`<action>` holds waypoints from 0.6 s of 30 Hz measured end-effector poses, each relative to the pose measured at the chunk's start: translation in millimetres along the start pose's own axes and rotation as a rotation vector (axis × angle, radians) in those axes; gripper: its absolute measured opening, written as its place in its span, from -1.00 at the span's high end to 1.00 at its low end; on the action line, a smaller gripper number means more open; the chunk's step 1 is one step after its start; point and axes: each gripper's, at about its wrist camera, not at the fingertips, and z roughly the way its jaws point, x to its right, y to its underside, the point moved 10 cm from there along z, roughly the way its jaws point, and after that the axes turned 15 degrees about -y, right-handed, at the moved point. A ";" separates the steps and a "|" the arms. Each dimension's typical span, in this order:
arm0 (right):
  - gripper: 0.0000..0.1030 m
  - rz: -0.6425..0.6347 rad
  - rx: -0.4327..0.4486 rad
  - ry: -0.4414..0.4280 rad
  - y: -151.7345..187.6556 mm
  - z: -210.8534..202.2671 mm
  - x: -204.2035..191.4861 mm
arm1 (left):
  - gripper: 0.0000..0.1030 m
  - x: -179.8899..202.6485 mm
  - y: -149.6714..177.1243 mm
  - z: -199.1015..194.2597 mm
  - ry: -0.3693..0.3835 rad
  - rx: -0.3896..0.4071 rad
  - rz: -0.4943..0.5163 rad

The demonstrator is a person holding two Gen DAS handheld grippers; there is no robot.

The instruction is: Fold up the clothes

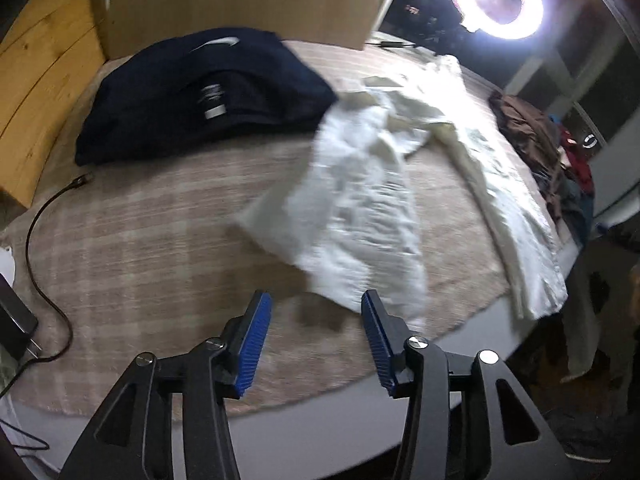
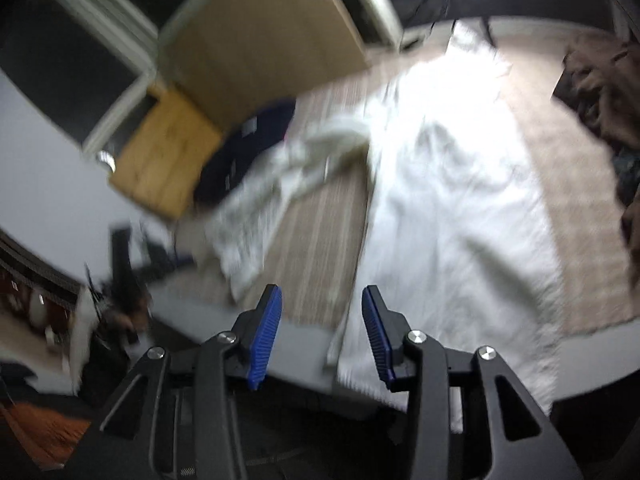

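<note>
White garment (image 1: 360, 200): spread crumpled across the right half of the bed, one sleeve-like flap thrown toward the middle, its near hem hanging over the bed's front edge; also seen in the right wrist view (image 2: 452, 200). Not yet folded.
Bed cover (image 1: 140, 248): beige checked cloth under everything, bare on the left.
Dark blue garment (image 1: 192, 96): already a neat folded stack at the far left, touching the white flap's far end.
Brown clothes pile (image 1: 532, 132): heaped at the far right edge, apparently waiting.
Left gripper (image 1: 316, 336): jaws wide apart, holding nothing, hovering over the near edge just beside the flap's lower corner.
Right gripper (image 2: 322, 332): jaws equally wide, empty, above the near hem; view blurred.
Cable (image 1: 44, 248): loose on the left, away from the work.
Step in hand, as I judge: take hold of the white garment to flatten it.
Doing it well: pinch single-layer corners, pull both sides taut and even, smooth creases before folding.
</note>
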 end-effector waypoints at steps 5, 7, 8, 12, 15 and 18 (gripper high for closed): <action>-0.08 -0.080 -0.017 0.072 -39.6 -1.9 -4.0 | 0.06 3.5 -16.7 27.2 -0.033 0.006 0.032; -0.08 -0.102 -0.036 0.121 -51.4 8.5 5.6 | 0.04 10.1 -24.0 36.4 -0.062 0.008 0.042; -0.08 -0.109 -0.051 0.146 -55.9 15.7 13.1 | 0.04 13.5 -28.4 40.2 -0.071 0.013 0.043; -0.08 -0.122 -0.111 0.222 -67.5 44.4 51.8 | 0.03 22.2 -46.6 46.4 -0.115 0.070 0.033; -0.08 -0.134 -0.187 0.255 -66.8 70.3 84.4 | 0.45 26.0 -57.6 47.6 -0.166 0.091 0.029; -0.08 -0.125 -0.247 0.226 -63.4 92.7 108.9 | 0.82 29.3 -66.3 43.9 -0.182 0.069 0.030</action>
